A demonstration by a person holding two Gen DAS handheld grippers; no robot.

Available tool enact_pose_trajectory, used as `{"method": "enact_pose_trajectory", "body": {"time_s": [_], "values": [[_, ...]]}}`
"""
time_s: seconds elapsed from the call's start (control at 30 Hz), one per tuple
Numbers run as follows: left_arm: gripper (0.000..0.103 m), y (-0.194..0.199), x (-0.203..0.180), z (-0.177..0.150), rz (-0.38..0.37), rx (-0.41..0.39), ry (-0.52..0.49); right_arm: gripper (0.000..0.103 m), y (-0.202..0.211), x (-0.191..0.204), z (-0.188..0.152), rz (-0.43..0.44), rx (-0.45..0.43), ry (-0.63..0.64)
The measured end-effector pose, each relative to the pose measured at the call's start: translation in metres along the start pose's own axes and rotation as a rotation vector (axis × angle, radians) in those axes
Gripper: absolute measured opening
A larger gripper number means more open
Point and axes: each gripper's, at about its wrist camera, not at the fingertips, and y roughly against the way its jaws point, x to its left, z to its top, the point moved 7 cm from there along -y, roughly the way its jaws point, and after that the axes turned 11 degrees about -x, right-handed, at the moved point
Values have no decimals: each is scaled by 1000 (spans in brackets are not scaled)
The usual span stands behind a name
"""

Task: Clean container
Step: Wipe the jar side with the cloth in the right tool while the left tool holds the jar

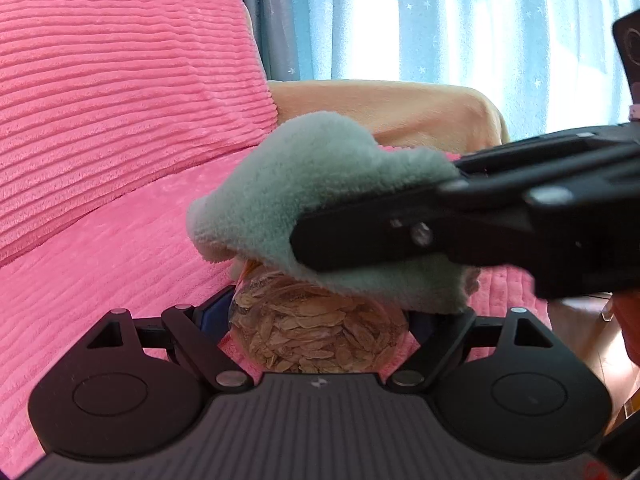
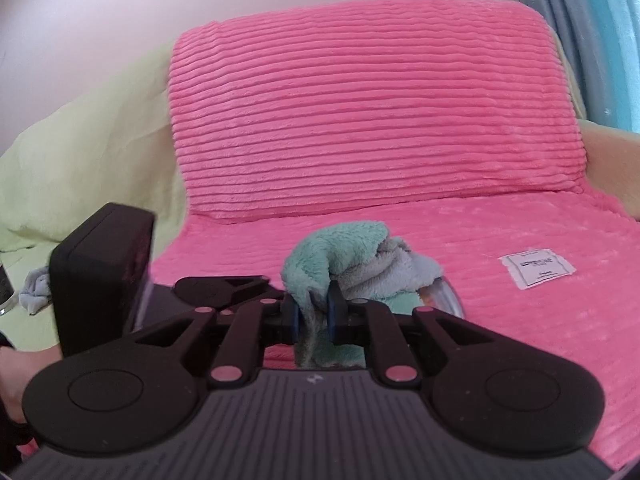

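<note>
Pink ribbed sofa cover (image 2: pixel 500 280) bears a white label (image 2: pixel 538 267).

Both grippers (image 1: pixel 316 328) (image 2: pixel 314 316) are matte black — ribbed grey bases, silver pivot screws (blue finger pads (image 2: pixel 295 320)).

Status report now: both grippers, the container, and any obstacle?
Left gripper shut on clear container of dried pieces. Right gripper shut on green cloth, cloth pressed over container top. Nothing in the way; pink cushion behind.

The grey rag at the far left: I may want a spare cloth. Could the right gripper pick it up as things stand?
Probably not: the right gripper is shut on the green cloth, and the left gripper's body sits between it and the grey rag.
</note>
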Motion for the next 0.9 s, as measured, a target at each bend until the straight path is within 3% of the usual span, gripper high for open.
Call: {"method": "enact_pose_trajectory", "body": {"time_s": [0.23,0.37,0.5,0.77,0.9], "values": [[85,-1,-4,1,7,-1,-31,10,-9,-41,6,-193,-43,-29],[85,-1,-5,0,8,-2,-36,10,-11,-50,6,-230,-46,-36],[85,0,-11,1,18,-1,-30,11,-8,-43,5,-212,-39,-37],[85,0,-10,1,17,-3,-22,11,3,0,0,-61,-7,-7],[85,1,-11,1,18,-2,-18,10,2,10,-2,-59,-7,47]]}}
